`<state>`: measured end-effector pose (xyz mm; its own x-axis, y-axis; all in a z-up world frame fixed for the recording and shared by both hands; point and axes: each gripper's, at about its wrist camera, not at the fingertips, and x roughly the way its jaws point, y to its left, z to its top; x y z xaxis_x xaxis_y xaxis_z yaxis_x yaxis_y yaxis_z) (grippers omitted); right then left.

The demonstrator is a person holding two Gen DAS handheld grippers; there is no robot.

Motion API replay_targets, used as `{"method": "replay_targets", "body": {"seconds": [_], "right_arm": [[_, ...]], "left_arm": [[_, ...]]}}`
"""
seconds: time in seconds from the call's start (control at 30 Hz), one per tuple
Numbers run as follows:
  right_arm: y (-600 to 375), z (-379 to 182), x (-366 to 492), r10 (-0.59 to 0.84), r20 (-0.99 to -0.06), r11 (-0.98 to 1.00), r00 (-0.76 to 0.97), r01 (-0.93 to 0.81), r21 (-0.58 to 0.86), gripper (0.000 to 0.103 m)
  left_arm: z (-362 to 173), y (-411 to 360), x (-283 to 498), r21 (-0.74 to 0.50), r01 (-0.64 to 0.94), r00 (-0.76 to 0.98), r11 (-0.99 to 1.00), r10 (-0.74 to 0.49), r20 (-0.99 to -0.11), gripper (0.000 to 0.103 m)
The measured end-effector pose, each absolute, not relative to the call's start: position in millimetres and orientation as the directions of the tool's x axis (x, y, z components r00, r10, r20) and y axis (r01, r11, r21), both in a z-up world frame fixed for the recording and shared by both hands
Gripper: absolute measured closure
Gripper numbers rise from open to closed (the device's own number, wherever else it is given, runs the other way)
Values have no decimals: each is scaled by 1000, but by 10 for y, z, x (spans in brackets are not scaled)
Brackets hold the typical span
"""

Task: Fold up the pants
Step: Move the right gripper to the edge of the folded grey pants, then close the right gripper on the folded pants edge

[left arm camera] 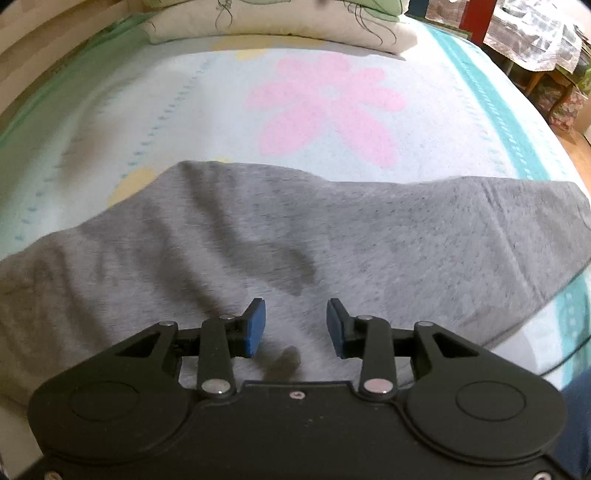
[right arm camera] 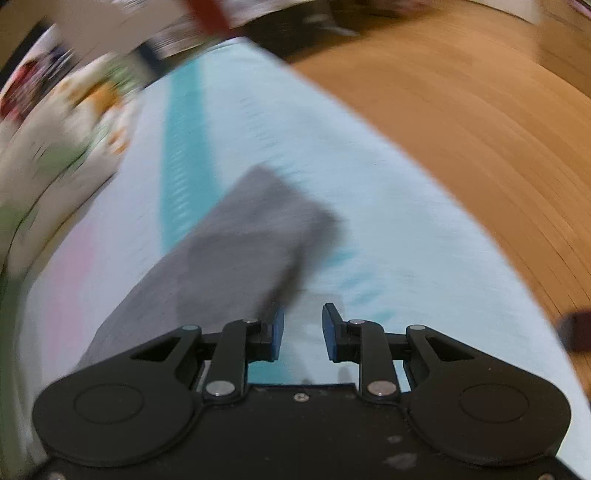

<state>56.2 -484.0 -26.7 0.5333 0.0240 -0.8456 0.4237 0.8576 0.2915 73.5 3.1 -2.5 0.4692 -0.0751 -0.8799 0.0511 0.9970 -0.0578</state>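
- Left gripper (left arm camera: pixel 295 325): jaws wide apart, nothing between the pads, hovering over the near part of the pants (left arm camera: pixel 280 240).
- Right gripper (right arm camera: pixel 303 330): jaws also apart, empty. Left pad (right arm camera: pixel 277 332) sits right at the cloth edge; can't tell if it touches. Frame is heavily motion-blurred, so that hand looks mid-swing.
- Pants: grey knit, lying across the bed sheet (left arm camera: pixel 221 122), wrinkled on the left side, one end reaching toward the teal stripe (right arm camera: pixel 184 147) near the bed edge.
- Judgement: grasp phase, fold not yet made. Slow the right hand before closing; a blurred approach risks pinching sheet along with cloth.
- Bite at edges or corners, both layers, not mid-panel. Left currently sits over the middle, so shift it toward a hem.
- Flatten the left wrinkles first or they get folded in.
- Pillow (left arm camera: pixel 258 29) lies well beyond the pants; floor (right arm camera: pixel 461 129) is off the right edge, so keep the cloth away from that side.
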Motion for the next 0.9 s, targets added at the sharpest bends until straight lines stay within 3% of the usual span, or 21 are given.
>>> {"method": "replay_targets", "body": {"seconds": [0.23,0.37,0.63,0.77,0.9], "right_arm": [[-4375,-511,1071,19,-831,924,555,308,227,78],[-4326,-729,1186,-75,-891,932,447,349,97,88],[-4639,-759,1107,31,-876,879,481,404,253,97],[-4559,-753,1077,9,-877,906,481,367,211,97],[-4468,-761,1094,-18,-876,928,481,335,165,97]], "left_arm": [[-159,-167,950,-72,23,460,997,-75,-885,58],[-228,-264,1111,-91,14,458,996,-87,-885,58],[-352,-601,1532,-133,21,473,991,-128,-872,57],[-417,-592,1770,-210,-57,480,976,-157,-863,54],[-564,-622,1882,-173,-78,488,982,-114,-866,53]]}}
